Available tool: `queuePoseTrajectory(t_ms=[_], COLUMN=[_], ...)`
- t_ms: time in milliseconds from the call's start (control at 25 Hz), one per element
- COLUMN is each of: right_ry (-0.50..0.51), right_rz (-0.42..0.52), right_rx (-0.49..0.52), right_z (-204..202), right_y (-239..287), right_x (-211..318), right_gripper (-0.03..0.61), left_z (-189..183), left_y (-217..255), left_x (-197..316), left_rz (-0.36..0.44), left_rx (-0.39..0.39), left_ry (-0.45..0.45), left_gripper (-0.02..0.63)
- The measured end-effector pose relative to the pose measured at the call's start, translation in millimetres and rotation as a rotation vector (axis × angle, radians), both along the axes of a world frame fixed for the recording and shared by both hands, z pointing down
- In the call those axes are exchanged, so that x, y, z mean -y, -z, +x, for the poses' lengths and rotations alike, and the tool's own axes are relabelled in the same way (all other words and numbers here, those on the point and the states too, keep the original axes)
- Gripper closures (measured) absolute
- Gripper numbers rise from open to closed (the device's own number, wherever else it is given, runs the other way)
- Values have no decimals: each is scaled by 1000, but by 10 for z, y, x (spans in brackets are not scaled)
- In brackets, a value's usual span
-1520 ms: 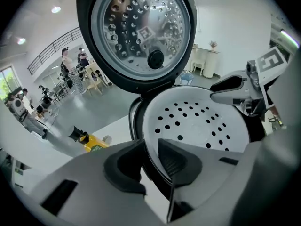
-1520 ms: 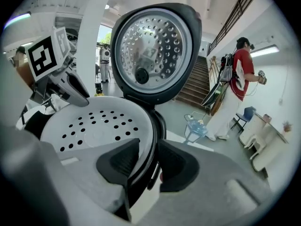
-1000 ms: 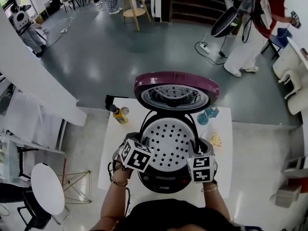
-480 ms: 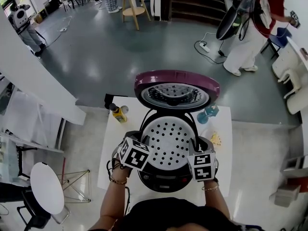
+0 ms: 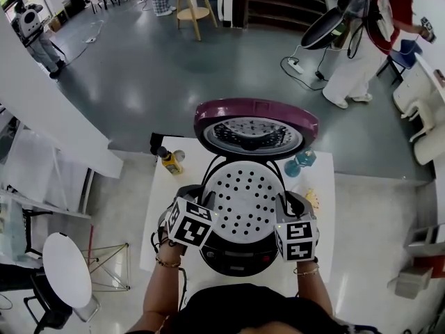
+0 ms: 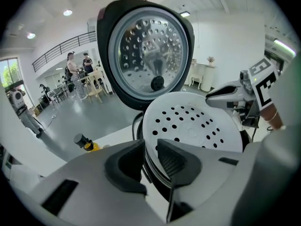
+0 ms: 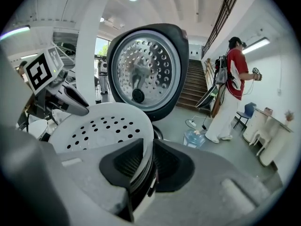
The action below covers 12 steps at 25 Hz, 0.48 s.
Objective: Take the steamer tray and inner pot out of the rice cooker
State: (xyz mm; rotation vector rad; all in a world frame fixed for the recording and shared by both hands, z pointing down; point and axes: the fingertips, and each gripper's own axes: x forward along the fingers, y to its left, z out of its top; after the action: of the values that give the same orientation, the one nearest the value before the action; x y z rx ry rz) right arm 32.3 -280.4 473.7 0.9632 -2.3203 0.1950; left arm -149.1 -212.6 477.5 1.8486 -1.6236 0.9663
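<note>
Gripping from both sides now, two grippers are working on one rice cooker (image 5: 240, 257), which is standing alone on one white table (image 5: 165, 195). The left gripper (image 6: 150, 158) is at the cooker's left edge, and its jaws are pinching the rim of the single steamer tray (image 5: 243, 202); the pale rim is running straight between the two dark pads. The right gripper (image 7: 148, 162) is mirroring it at the cooker's right edge. Its jaws have just been closing, and the tray's rim is sitting squeezed between its pads too.

So that is one perforated white tray, held at two opposite points and lying roughly level over the cooker's mouth. The inner pot is not showing clearly under it. Two marker cubes are facing the head camera, one (image 5: 189, 223) on the left gripper near the cooker's front left and one (image 5: 297, 240) on the right gripper near its front right.

One purple lid (image 5: 254, 114) is standing open at the cooker's back, its shiny inner plate facing forward. Two bottles are waiting on the table behind the cooker: one yellow bottle (image 5: 169, 161) off its back left and one blue bottle (image 5: 299, 164) off its back right.
</note>
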Motion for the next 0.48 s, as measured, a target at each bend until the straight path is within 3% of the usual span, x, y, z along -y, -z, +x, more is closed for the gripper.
queuePoseTrajectory(t_ms=[480], right_ry=[-60], right_rz=[77], right_rx=[85], right_z=[170], right_y=[411], right_x=[-142], right_gripper=[516], left_z=[167], left_y=[455], left_x=[-137], left_rz=[105], left_rx=[24], left_ry=[-26], left_gripper=[537])
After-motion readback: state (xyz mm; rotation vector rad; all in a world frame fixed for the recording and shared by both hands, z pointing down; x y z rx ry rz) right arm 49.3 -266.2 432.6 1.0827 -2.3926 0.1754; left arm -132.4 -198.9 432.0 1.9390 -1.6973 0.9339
